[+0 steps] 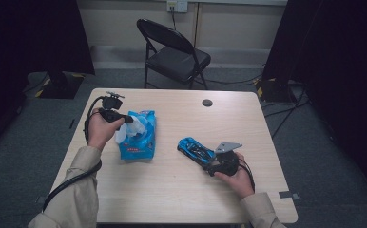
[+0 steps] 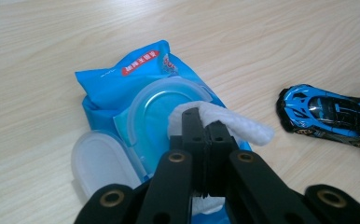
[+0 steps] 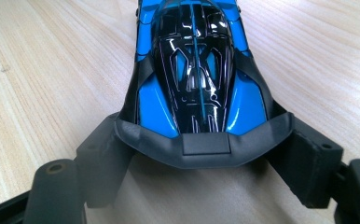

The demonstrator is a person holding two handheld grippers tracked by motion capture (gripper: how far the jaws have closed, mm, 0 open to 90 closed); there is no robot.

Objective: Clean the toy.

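A blue pack of wet wipes (image 1: 141, 142) lies on the left half of the wooden table (image 1: 172, 190), its clear lid (image 2: 99, 163) flipped open. My left gripper (image 1: 128, 119) is over the pack, shut on a white wipe (image 2: 236, 123) that is drawn up out of the round opening (image 2: 157, 109). In the left gripper view my left gripper (image 2: 206, 126) pinches the wipe at its tip. A blue and black toy car (image 1: 195, 149) stands right of the pack. My right gripper (image 1: 215, 161) holds the car's rear. The toy car (image 3: 194, 70) sits between the jaws, which press its rear wing from both sides.
A black folding chair (image 1: 174, 52) stands beyond the table's far edge. A small dark round spot (image 1: 207, 102) marks the far middle of the tabletop. Cables run across the floor at the right. Bare wood lies along the near side.
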